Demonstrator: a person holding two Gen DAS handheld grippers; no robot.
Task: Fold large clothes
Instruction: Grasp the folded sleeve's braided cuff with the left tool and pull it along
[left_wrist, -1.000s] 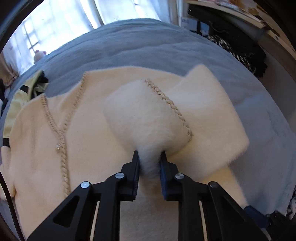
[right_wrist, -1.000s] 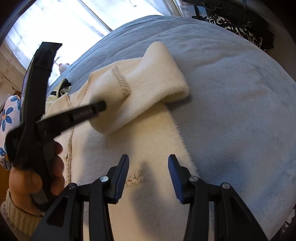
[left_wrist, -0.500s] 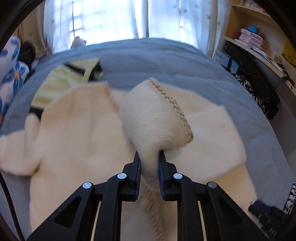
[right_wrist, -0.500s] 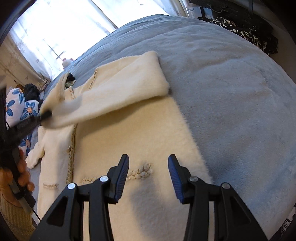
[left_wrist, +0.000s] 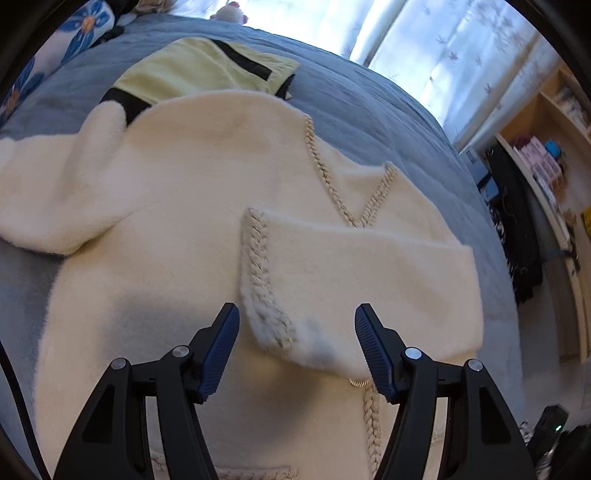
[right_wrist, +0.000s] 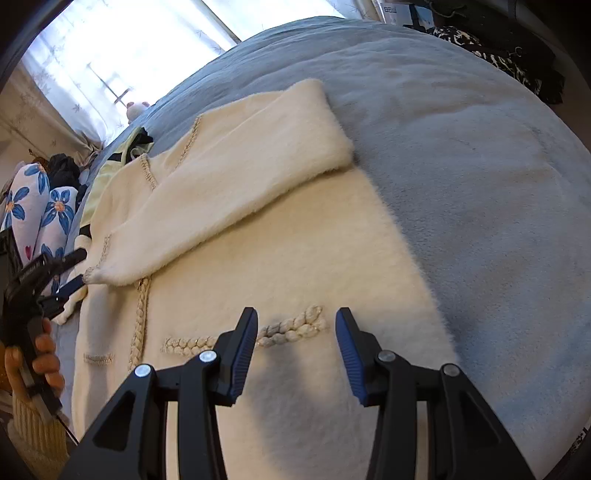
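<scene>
A cream fluffy cardigan (left_wrist: 177, 206) with braided trim lies flat on the blue-grey bed (left_wrist: 369, 110). Its right sleeve (left_wrist: 354, 266) lies folded across the chest, cuff (left_wrist: 258, 280) toward the middle. My left gripper (left_wrist: 297, 339) is open, its jaws on either side of the cuff end, holding nothing. The other sleeve (left_wrist: 48, 195) lies spread out to the left. In the right wrist view the cardigan (right_wrist: 295, 266) shows with the folded sleeve (right_wrist: 236, 177) on top. My right gripper (right_wrist: 295, 343) is open and empty above the braided pocket trim (right_wrist: 288, 328). The left gripper (right_wrist: 70, 269) shows at that view's left edge.
A yellow and black garment (left_wrist: 199, 70) lies on the bed beyond the cardigan's collar. Flowered pillows (right_wrist: 33, 210) and dark clothes lie at the head end. A shelf with boxes (left_wrist: 546, 170) and dark hanging clothes (left_wrist: 517, 236) stand to the right of the bed.
My left gripper carried the sleeve cuff across the cardigan's chest, laid it down and opened, letting it go. My right gripper has stayed open above the pocket trim.
</scene>
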